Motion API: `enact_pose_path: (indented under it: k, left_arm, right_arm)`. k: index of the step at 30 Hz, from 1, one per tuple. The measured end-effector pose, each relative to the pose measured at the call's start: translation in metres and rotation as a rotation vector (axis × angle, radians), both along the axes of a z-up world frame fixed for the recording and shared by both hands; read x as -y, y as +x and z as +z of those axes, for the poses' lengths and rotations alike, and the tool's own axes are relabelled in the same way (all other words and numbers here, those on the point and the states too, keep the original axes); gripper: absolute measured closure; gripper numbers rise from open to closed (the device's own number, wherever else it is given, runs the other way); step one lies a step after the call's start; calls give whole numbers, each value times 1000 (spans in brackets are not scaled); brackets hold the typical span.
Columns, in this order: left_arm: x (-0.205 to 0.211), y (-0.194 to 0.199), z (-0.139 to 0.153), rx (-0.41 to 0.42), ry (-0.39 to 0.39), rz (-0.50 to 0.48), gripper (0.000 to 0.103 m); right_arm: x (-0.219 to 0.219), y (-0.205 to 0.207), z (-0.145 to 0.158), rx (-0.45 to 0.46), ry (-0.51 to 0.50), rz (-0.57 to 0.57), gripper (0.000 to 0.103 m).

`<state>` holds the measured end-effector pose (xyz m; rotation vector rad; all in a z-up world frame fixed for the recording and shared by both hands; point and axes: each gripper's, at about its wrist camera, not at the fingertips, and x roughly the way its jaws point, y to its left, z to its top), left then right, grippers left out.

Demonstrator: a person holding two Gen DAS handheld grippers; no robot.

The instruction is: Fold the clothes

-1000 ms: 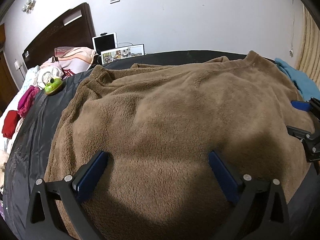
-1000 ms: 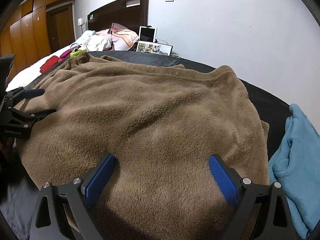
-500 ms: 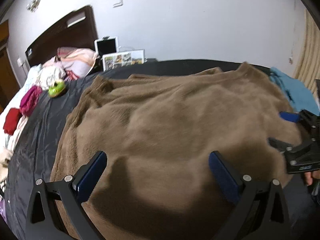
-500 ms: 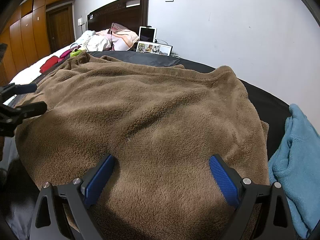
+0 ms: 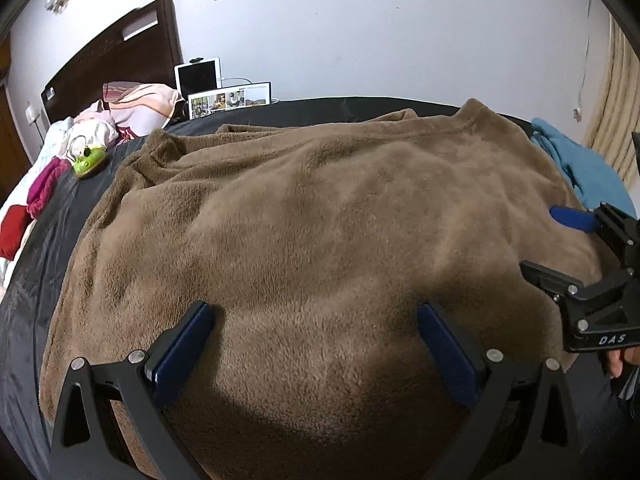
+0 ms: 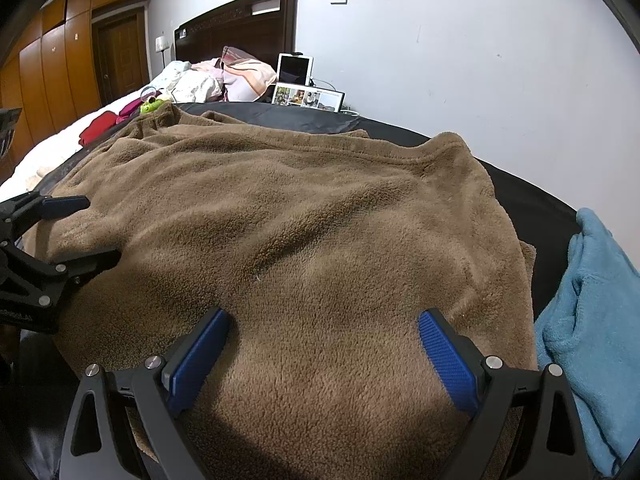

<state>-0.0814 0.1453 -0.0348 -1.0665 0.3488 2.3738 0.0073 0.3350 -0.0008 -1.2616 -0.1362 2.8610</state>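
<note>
Brown fleece garment (image 5: 320, 232) spread flat over the bed's dark cover (image 5: 48, 240), reaching its near edge. Left gripper (image 5: 316, 344) and right gripper (image 6: 324, 344) both spread wide, empty, poised over the near hem, probably to pinch it for a fold.

Tablet (image 5: 199, 73) and photo frame (image 5: 229, 98) against the wall (image 5: 360, 28)

The left gripper (image 6: 102, 232) (jaws apart) has swung back in over the brown fleece (image 6: 300, 220).
</note>
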Motion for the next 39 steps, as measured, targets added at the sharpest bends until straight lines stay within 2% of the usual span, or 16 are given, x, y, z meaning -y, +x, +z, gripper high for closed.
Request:
enact_pose_path:
  k: [6,10,13,15,19,24,31,39]
  left_arm:
    - [0,-2,3,5,-14,-4,1]
    - [0,-9,28,-64,-30,-2,1]
    - [-1,-28,42,-88,-43,22,1]
    - [-1,-49,44,-65,-51,45,1]
    - [-7,-89,36,16,-74,81,1]
    - [-15,-119,11,82,-130,112,1]
    - [-12,-129,-9,124,-85,101,0]
    - [-10,-132,-8,124,-72,101,0]
  right_arm:
    - [-1,0,0,-2,1,-1,6]
    - [-4,3,3,-20,-26,-22,5]
    - [-4,3,4,-21,-33,-29,5]
    - [-2,2,3,-16,-21,-28,5]
    - [-1,2,2,-11,-19,-26,5]
    - [-1,1,1,-7,-16,-21,5]
    - [0,2,1,-4,-14,-17,5]
    - [0,3,2,-3,-14,-15,4]
